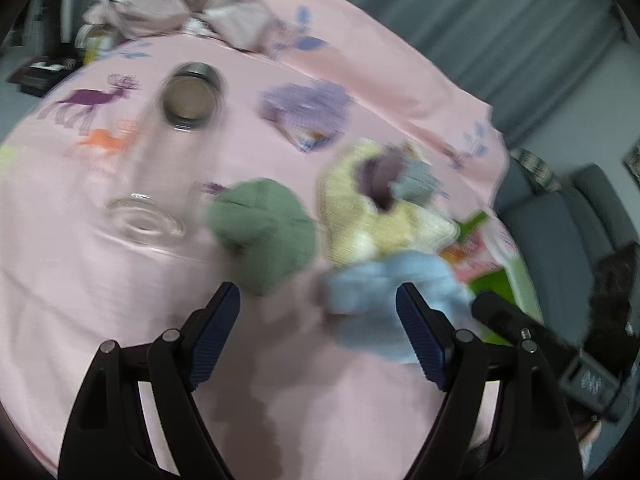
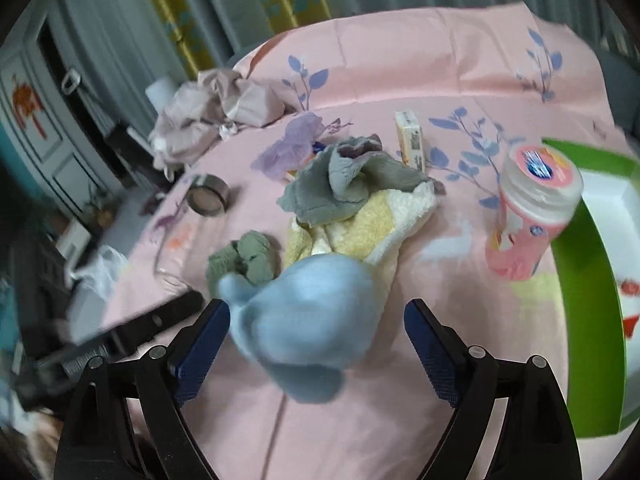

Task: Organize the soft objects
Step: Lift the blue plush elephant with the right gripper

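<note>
On a pink printed sheet lie soft things: a light blue cloth, a green knit bundle, a yellow and white towel with a grey cloth on top. My right gripper is open, its jaws on either side of the blue cloth, not closed on it. My left gripper is open and empty above the sheet, with the green bundle just ahead and the blue cloth by its right finger. The yellow towel lies beyond. Both views are blurred.
A metal tin and a clear glass lid lie at the left. A pink jar stands by a green and white tray. A small box and crumpled pale cloth lie farther back.
</note>
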Tool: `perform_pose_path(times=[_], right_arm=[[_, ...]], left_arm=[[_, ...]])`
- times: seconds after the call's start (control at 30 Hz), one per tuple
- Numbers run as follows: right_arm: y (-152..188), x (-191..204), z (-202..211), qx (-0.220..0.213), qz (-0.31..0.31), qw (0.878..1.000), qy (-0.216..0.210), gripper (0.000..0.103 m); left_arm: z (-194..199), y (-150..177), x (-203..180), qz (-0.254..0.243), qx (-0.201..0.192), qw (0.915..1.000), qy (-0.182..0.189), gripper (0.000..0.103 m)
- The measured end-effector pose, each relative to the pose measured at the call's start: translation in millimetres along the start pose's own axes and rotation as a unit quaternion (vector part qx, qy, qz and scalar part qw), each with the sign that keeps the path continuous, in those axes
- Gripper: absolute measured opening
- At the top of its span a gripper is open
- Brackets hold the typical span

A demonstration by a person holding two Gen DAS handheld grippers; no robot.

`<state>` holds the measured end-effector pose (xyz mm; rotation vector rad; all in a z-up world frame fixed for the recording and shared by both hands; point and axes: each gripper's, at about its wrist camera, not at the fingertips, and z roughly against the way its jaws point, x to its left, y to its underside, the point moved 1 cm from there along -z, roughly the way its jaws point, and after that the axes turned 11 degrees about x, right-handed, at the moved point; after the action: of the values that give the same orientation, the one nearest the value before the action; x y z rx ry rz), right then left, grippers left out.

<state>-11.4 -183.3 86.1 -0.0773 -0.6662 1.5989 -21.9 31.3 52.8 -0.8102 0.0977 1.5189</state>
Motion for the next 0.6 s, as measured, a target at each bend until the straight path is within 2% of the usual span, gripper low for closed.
perform_pose_path(times=[0.13,0.3,0.43,0.53,0.6], right_arm=[[1.4,-13.8,5.5,-0.005,-0.043,0.999,-0.032,0.089],[3.2,-23.9,-8.3,0.035,-0.094,0.992,-0.074,0.089],[6.4,-19.6,-19.9,0.072,-0.091,0.99,-0.076,0.089],[9.3,-16.0,-22.6,0.081,-0.085,0.99,-0.077,0.088],[10.8,-16.0,-20.6,0.077,-0.087,0.99,-0.08,0.081]], left_arm=[[-10.8,5.7,-16.4,-0.031,0.015,0.9991,0.027,0.08],[-27.0,13.6,-29.4,-0.051,0.056,0.9957,0.054,0.08],[-29.6,19.4,-40.2,-0.081,0.068,0.9933,0.047,0.079],[-30.7,22.6,-43.2,-0.086,0.078,0.9923,0.043,0.078],[-29.4,24.3,-44.1,-0.089,0.082,0.992,0.035,0.078]])
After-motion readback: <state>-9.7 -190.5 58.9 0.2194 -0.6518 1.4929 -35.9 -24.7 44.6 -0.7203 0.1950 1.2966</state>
